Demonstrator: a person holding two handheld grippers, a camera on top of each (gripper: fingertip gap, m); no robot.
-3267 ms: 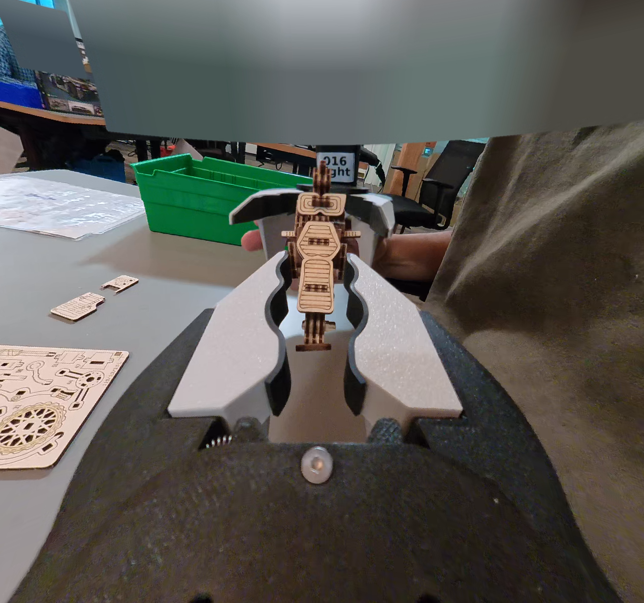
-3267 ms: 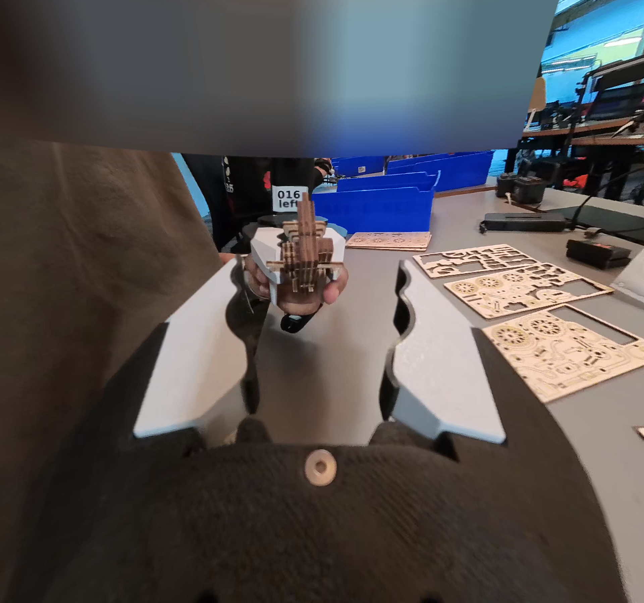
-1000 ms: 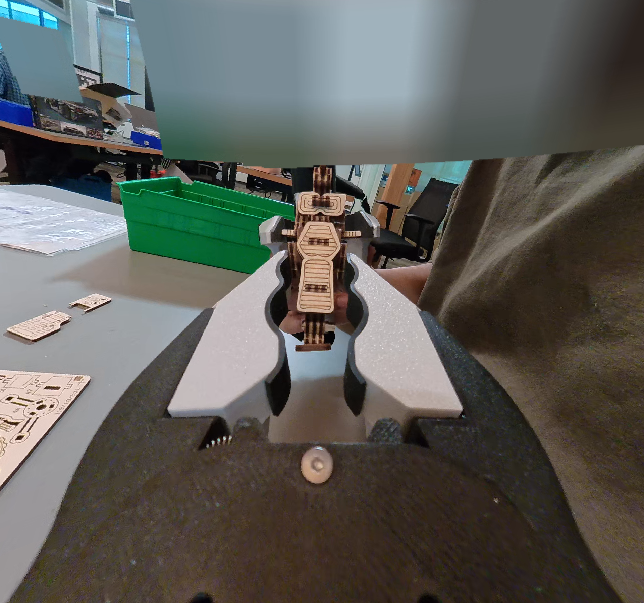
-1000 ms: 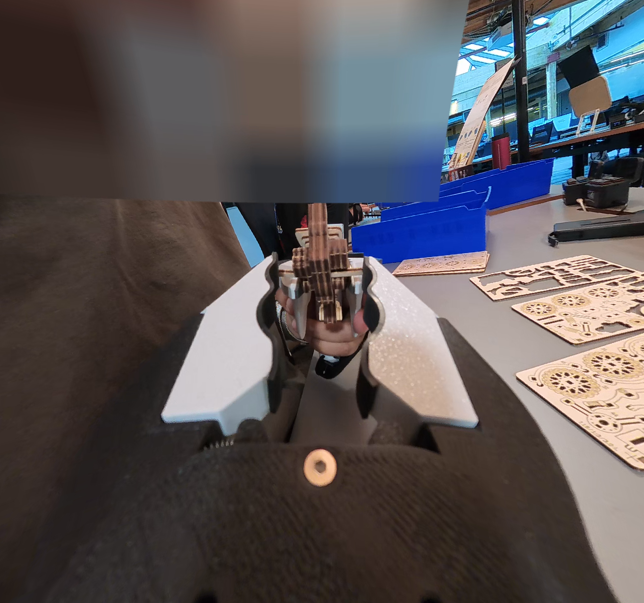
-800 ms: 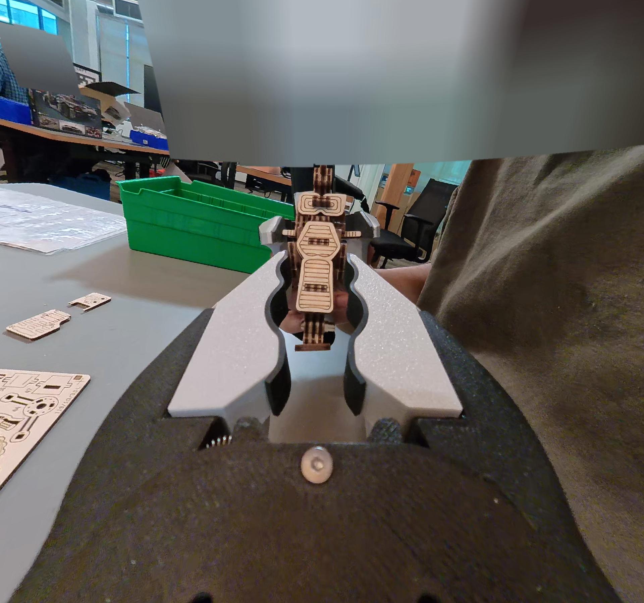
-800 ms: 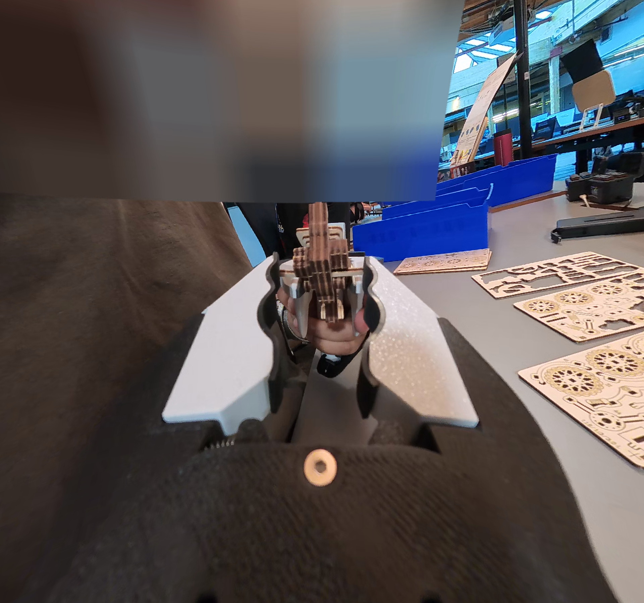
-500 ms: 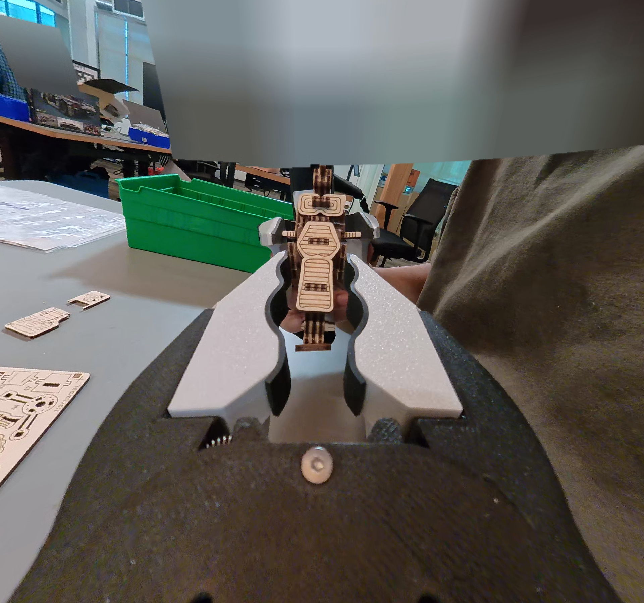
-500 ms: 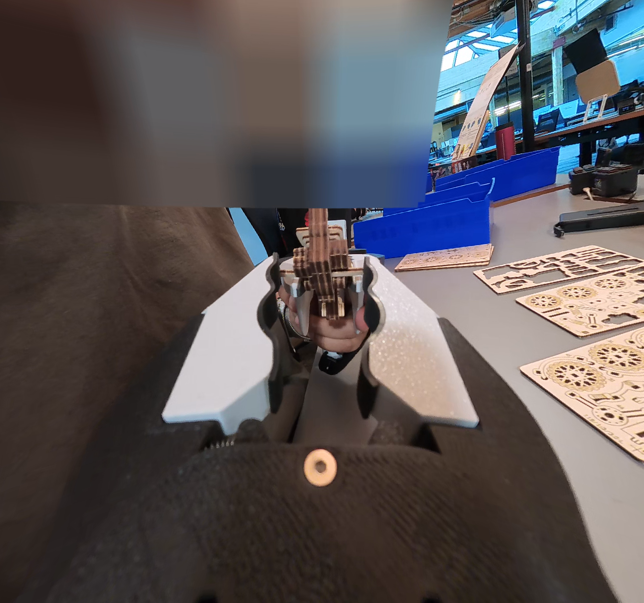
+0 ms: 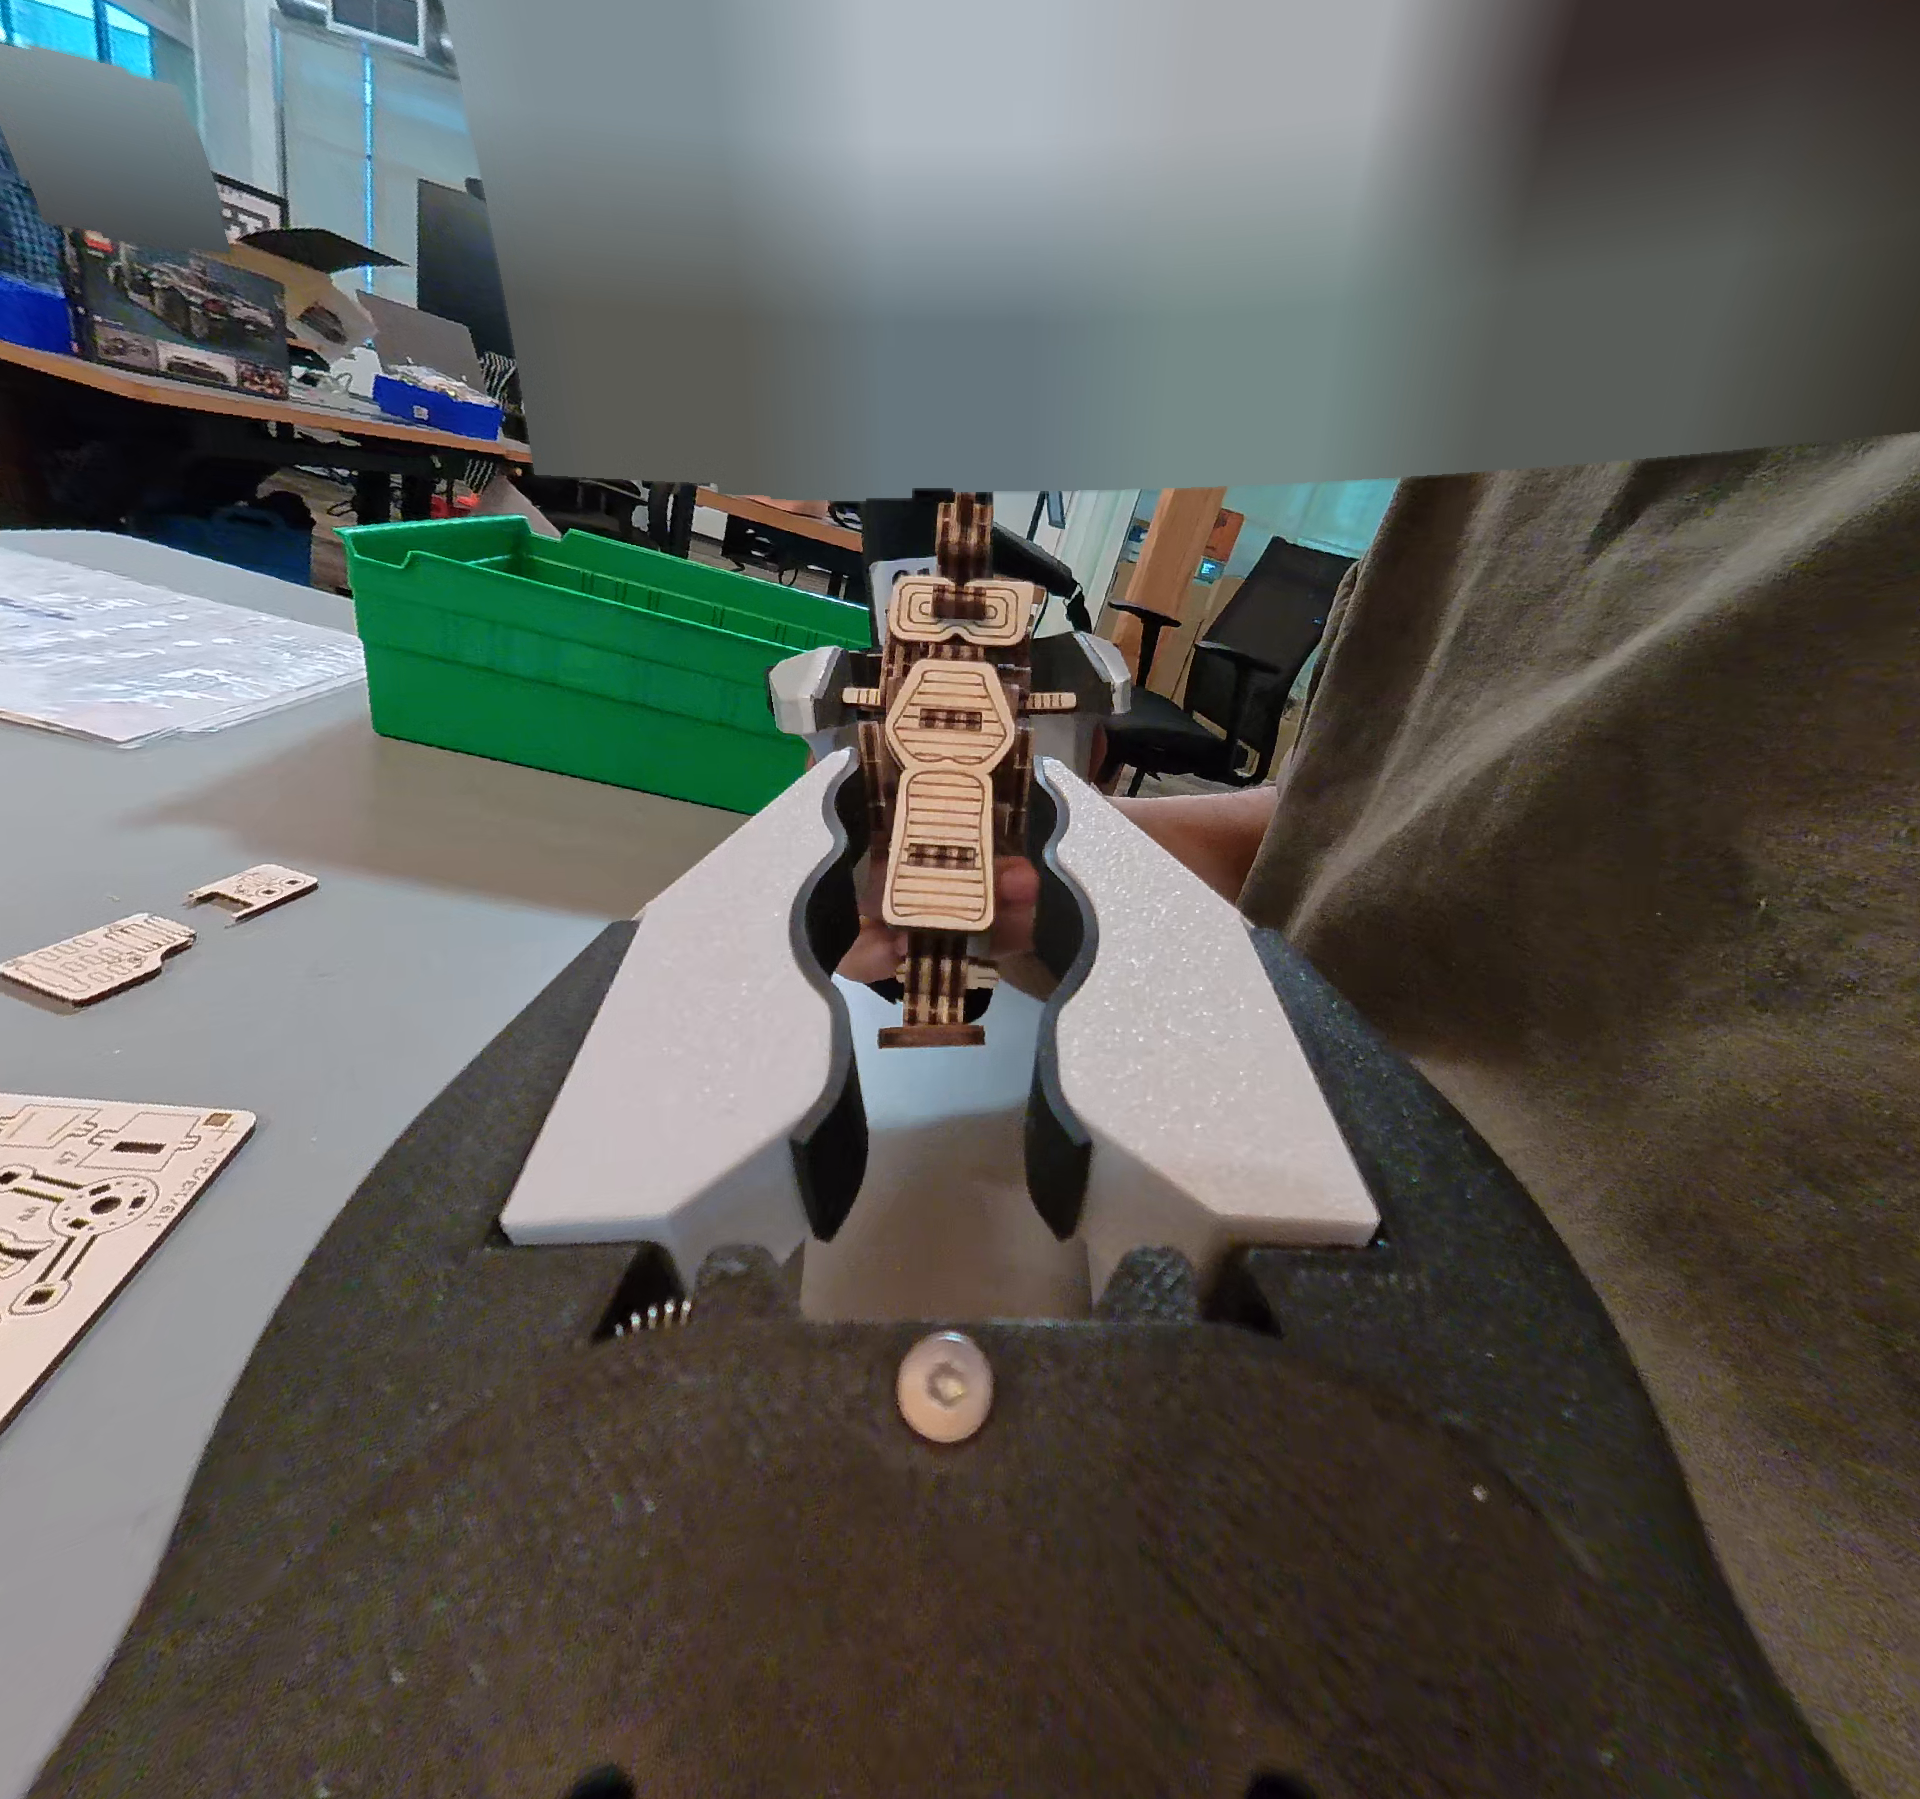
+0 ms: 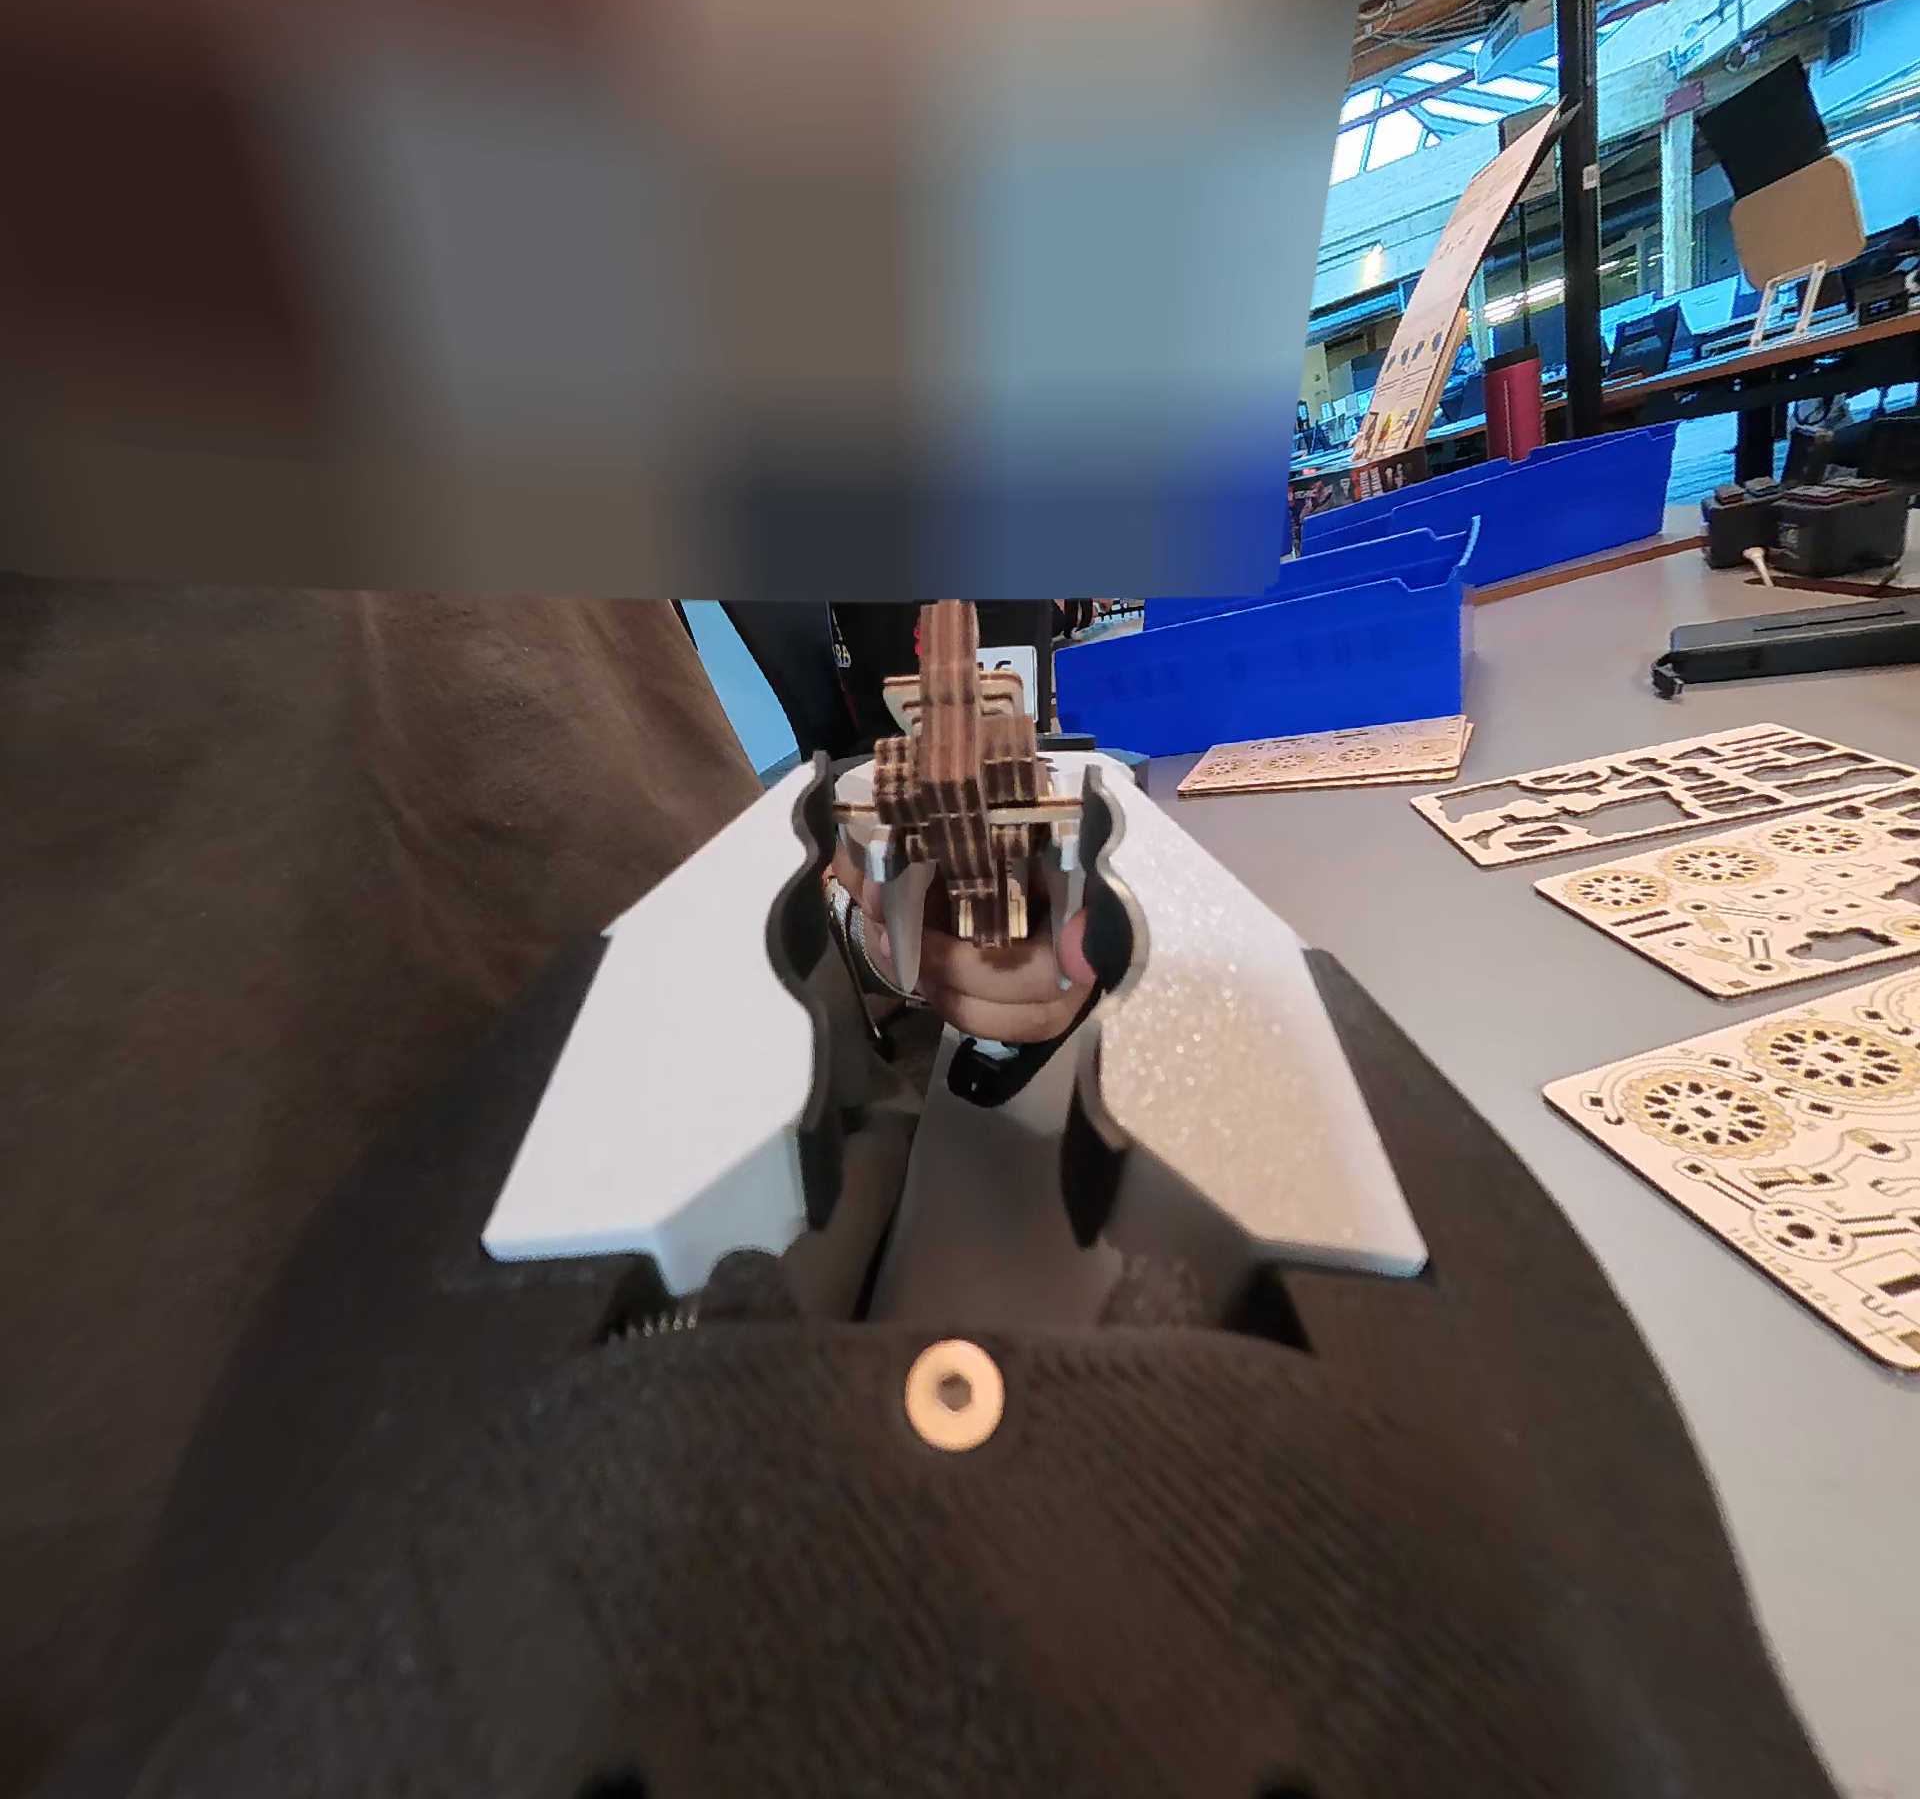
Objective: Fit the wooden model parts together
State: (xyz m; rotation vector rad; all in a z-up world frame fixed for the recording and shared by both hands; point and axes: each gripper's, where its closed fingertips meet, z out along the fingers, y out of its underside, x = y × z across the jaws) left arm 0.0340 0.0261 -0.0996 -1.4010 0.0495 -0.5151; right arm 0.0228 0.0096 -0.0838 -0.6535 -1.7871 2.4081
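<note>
Wooden model (image 9: 940, 804) stands upright between my left gripper (image 9: 943, 793) jaws in the left wrist view; they are closed in on its layered sides, holding it above the grey tabletop (image 9: 343, 876). Behind it the other gripper's grey fingertips (image 9: 800, 700) flank the model's upper part. A green bin (image 9: 582, 658) sits farther back, two small loose wooden pieces (image 9: 99, 956) lie to the left, and a cut-out sheet (image 9: 73, 1219) lies at the near left edge.

From the right wrist view, my right gripper (image 10: 956, 804) has its jaws narrowed onto the same wooden model (image 10: 956, 793), pinching it by the thin crossbar that juts out to each side. A hand (image 10: 987, 980) shows just beyond, under the model. Wooden part sheets (image 10: 1725, 897) lie on the tabletop to the right, with blue bins (image 10: 1268, 658) behind them.
</note>
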